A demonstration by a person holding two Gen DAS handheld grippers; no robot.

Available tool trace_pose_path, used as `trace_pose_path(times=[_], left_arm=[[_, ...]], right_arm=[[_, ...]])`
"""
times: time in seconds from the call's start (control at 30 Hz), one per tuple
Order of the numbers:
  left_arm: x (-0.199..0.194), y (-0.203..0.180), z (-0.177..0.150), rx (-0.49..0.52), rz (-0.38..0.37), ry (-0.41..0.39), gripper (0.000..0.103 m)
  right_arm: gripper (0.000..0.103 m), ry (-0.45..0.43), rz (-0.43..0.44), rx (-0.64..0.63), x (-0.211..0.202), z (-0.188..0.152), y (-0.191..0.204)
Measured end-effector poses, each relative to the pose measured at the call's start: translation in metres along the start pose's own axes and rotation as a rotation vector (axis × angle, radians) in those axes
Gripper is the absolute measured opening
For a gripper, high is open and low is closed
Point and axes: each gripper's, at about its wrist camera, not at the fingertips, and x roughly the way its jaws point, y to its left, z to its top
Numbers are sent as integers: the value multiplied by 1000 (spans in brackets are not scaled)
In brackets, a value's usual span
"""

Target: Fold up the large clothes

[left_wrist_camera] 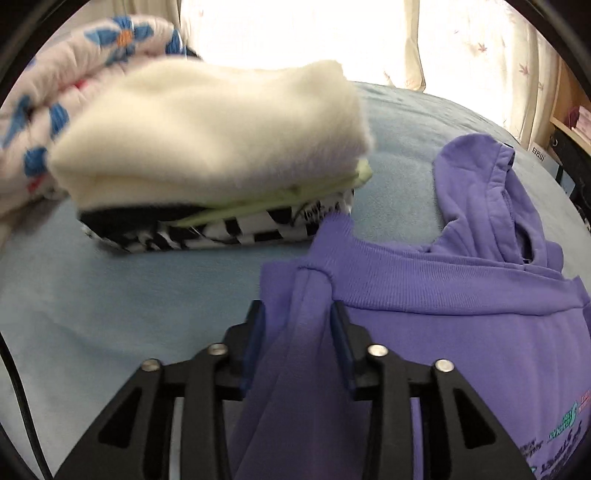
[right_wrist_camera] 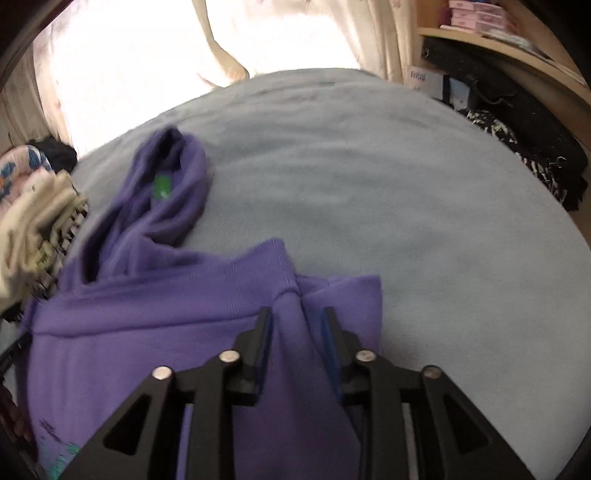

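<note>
- left tool, right tool: jaws parted, purple hoodie fabric slack between them; judged release after laying the fold.
- hoodie lies on bed, beside folded stack.

1. A pale blue bedsheet covered the surface across the middle and lower left of the left wrist view.
2. A folded cream fleece sat in the upper left centre of that view, topping a stack.
3. Under it lay a thin light green layer, and beneath that a black-and-white patterned fabric.
4. A quilt with blue flowers filled the upper left corner, touching the stack.
5. Cream curtains hung along the top, brightly backlit.
6. A wooden shelf stood at the upper right of the right wrist view, holding what looked like pink boxes.
7. A dark bag, blurred, rested below the shelf.
</note>
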Motion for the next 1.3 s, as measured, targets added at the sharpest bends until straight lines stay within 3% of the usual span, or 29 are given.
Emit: trace_pose_path(times=[0.07, 0.13, 0.17, 0.23, 0.33, 0.43, 0.53, 0.57, 0.63, 0.7, 0.8, 0.93, 1.17, 1.3], left_arm=[[-19, -6, 3, 18, -20, -52, 38], [-32, -14, 11, 26, -41, -91, 46], [-37, -17, 14, 26, -51, -101, 55], [-37, -29, 21, 31, -56, -113, 60], [-17, -48, 24, 73, -45, -74, 60], [11, -61, 20, 113, 29, -16, 60], [33, -51, 20, 120, 107, 4, 60], [38, -42, 21, 100, 99, 16, 61], [46, -19, 24, 4, 36, 56, 67], [53, 8, 25, -131, -48, 94, 71], [55, 26, 23, -224, -133, 118, 71], [32, 23, 17, -187, -117, 88, 71], [-45, 11, -11, -50, -87, 12, 71], [-82, 2, -42, -33, -122, 15, 71]], right_arm=[[36, -32, 37, -12, -11, 4, 9], [36, -38, 69, -42, -15, 7, 26], [36, -30, 87, -56, -15, 8, 36], [36, 3, 133, -82, -6, 8, 61], [36, 21, 153, -143, 6, 1, 96], [36, 38, 91, -185, 25, -7, 107], [35, 28, 5, -117, 40, -6, 73], [35, 28, -17, -83, 43, -5, 58], [33, 28, -57, -27, 44, -2, 23], [13, 36, 13, 4, 42, -2, 0], [8, 50, 33, -7, 34, -3, -8], [12, 56, 24, -26, 13, -10, -4], [14, 21, 136, -24, -49, -42, 3], [14, 24, 193, -54, -76, -72, 25]])
